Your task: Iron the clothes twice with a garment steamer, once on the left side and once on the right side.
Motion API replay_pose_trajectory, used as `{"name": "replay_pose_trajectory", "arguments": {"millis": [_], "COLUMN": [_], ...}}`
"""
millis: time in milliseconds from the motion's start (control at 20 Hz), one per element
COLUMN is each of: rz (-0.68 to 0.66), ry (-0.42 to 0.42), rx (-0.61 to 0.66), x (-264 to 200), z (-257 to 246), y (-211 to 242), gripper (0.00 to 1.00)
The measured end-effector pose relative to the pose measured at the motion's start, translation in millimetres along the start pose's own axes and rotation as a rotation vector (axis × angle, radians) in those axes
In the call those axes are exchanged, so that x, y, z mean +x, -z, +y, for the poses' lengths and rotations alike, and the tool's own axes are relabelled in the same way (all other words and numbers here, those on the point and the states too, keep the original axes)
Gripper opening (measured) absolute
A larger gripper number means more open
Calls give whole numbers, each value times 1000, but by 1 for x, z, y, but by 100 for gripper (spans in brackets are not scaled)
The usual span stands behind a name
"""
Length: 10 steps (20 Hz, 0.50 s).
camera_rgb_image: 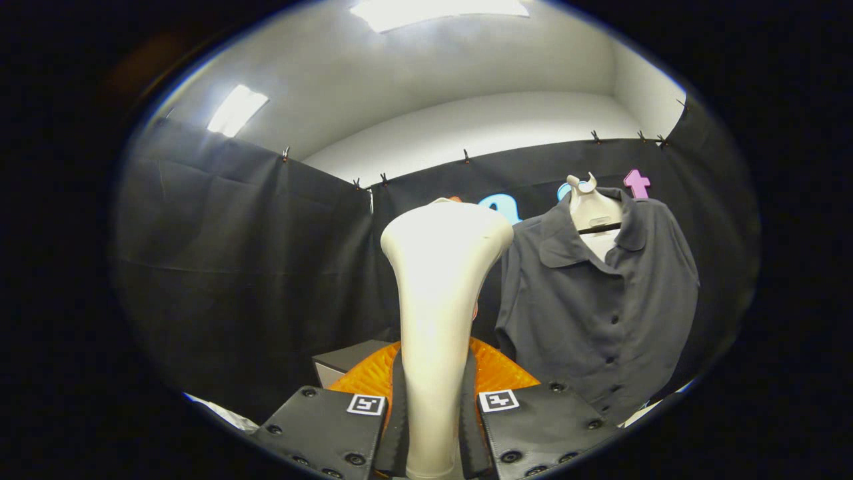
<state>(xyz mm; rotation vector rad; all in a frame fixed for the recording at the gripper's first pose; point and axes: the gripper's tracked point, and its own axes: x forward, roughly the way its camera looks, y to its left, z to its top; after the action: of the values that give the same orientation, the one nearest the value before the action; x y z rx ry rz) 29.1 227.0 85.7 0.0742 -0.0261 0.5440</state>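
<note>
My jaws clamp the garment steamer (pixel 440 307) upright; the grey shirt (pixel 593 300) hangs on its form just beyond, right.

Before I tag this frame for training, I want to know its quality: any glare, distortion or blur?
In the gripper view, ceiling lights blow out to white; fisheye bends the booth's wall top edge; the steamer, gripped between the fingers, looms oversized yet fairly sharp; the dark shirt beyond is evenly lit, its buttons readable.
</note>
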Motion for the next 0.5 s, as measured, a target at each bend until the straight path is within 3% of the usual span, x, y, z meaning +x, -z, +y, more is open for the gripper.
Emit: {"name": "replay_pose_trajectory", "arguments": {"millis": [500], "rz": [-10], "ry": [189], "rx": [-89], "x": [-19], "z": [-99], "y": [11], "gripper": [37]}}
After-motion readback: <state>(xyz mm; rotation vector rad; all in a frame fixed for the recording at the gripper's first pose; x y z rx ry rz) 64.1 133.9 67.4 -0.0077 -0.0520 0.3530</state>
